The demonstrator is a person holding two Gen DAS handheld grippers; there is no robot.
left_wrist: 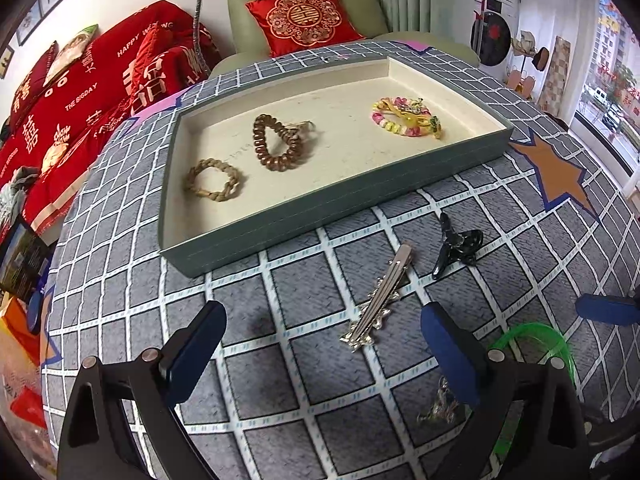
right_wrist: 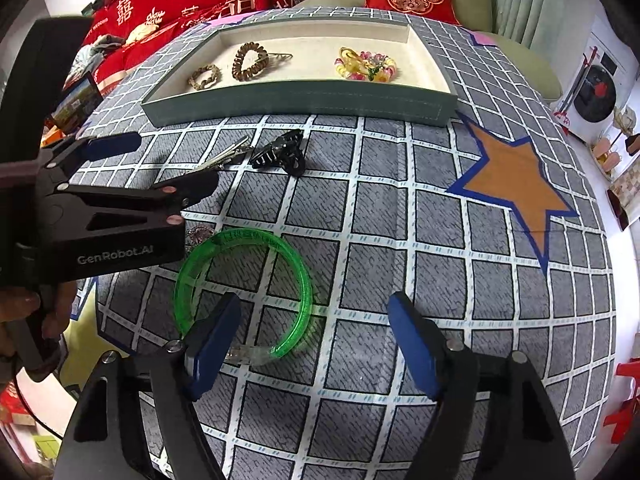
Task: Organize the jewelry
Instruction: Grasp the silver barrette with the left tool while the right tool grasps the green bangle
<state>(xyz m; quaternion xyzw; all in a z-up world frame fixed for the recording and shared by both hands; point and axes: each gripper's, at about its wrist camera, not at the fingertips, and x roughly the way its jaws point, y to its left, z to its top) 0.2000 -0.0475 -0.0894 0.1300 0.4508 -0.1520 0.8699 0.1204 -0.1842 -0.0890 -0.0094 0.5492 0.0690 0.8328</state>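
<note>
Two grippers, both unclenched: our left gripper (left_wrist: 324,348) straddles the silver hair clip (left_wrist: 378,300) on the counter (left_wrist: 400,420); our right gripper (right_wrist: 316,344) hovers beside the green bangle (right_wrist: 244,292). We should center before squeezing, then carry to the tray (left_wrist: 320,236).

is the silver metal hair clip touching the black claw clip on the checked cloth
Apart. The left wrist view shows grey checked cloth between the silver metal hair clip and the black claw clip.

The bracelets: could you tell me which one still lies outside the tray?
The green bangle, on the checked cloth by the right gripper; the others lie in the tray.
</note>
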